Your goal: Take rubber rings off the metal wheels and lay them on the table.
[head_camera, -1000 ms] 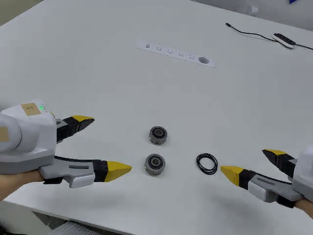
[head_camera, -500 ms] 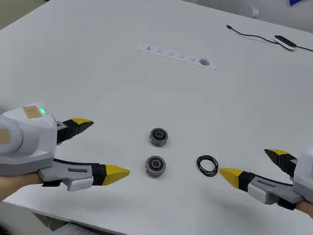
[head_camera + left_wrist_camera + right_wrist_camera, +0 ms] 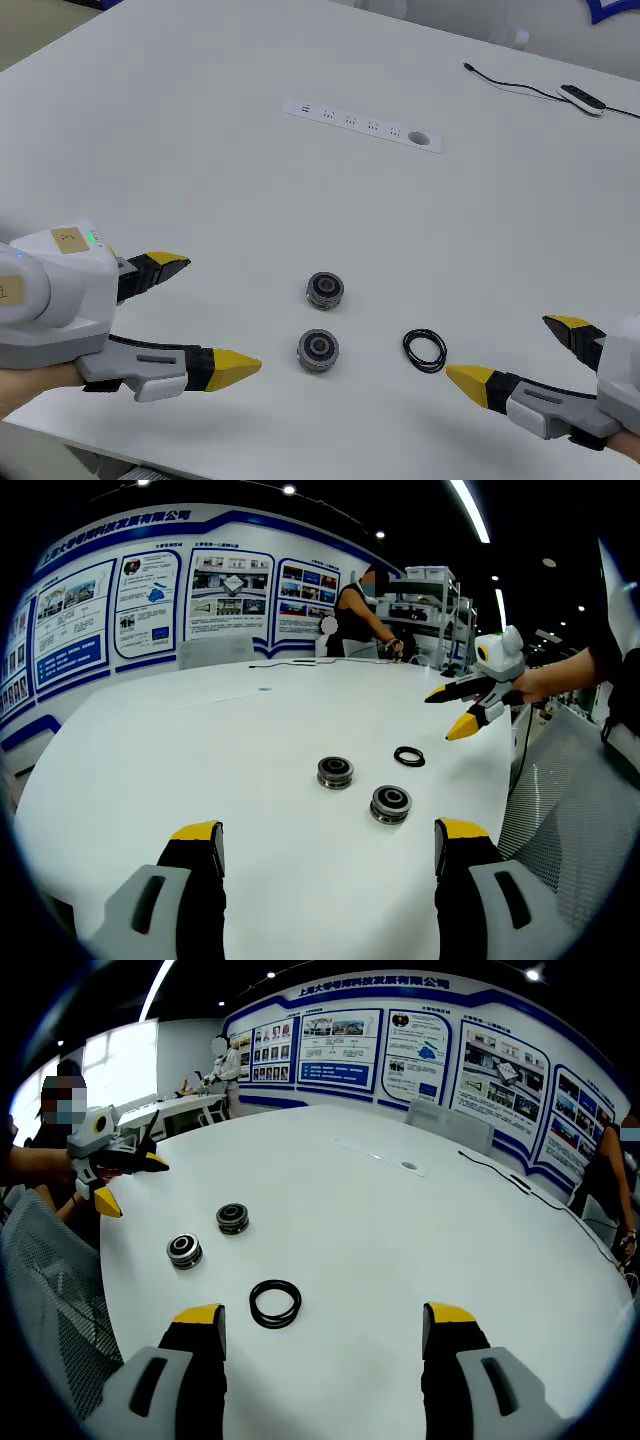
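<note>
I hold my left gripper (image 3: 220, 313) low over the near edge of the table (image 3: 200, 150). Its two yellow-tipped jaws stand wide apart with nothing between them. My right gripper (image 3: 500, 348) is the same, with its jaws wide apart and holding nothing. Just ahead of my right gripper, a bit toward its left jaw, the black rubber rings (image 3: 424, 350) lie flat on the table, one partly over the other. Ahead of my left gripper, a bit toward its right jaw, sits the near wheel (image 3: 318, 349). The far wheel (image 3: 325, 289) sits just past it, close but not touching. Both wheels are between my two grippers, and the rings lie near the near wheel on the right gripper's side. I cannot tell if the wheels have rings on them. Far ahead of both grippers a long white power strip (image 3: 360, 124) lies flat, and farther off past my right gripper there is a small white box (image 3: 581, 97)
</note>
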Demonstrator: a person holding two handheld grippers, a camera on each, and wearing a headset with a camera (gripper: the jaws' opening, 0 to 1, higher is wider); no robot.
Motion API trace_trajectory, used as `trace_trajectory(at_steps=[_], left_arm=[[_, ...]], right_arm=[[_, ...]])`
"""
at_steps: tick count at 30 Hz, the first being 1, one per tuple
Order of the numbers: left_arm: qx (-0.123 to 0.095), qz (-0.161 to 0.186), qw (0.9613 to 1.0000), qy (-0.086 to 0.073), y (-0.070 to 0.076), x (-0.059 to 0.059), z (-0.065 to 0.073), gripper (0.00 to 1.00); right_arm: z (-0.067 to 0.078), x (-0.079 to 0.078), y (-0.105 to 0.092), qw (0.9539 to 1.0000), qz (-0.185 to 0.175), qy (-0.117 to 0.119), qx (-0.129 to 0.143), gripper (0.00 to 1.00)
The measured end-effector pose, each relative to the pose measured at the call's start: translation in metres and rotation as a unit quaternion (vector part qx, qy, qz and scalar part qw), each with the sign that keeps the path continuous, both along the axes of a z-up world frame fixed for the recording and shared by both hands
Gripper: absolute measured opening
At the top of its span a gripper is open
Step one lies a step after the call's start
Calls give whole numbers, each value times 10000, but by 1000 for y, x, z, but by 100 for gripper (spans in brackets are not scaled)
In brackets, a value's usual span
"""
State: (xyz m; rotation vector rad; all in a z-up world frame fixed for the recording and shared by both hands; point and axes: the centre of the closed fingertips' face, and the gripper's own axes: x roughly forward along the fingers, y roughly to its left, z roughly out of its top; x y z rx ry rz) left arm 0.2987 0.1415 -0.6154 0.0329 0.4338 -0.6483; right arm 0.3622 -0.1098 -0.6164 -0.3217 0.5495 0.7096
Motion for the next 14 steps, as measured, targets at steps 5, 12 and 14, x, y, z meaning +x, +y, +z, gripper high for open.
trace_trajectory(at_steps=[5, 12, 14], left_arm=[[30, -33, 10000, 23, -1, -1, -1, 89], [70, -57, 9999, 81, -1, -4, -4, 88], [92, -56, 9999, 95, -1, -5, -5, 88]], right_arm=[[2, 0, 0, 10000, -18, -21, 25, 82], [-4, -5, -6, 9999, -94, 79, 43, 82], [-5, -5, -8, 9998, -137, 111, 71, 82]])
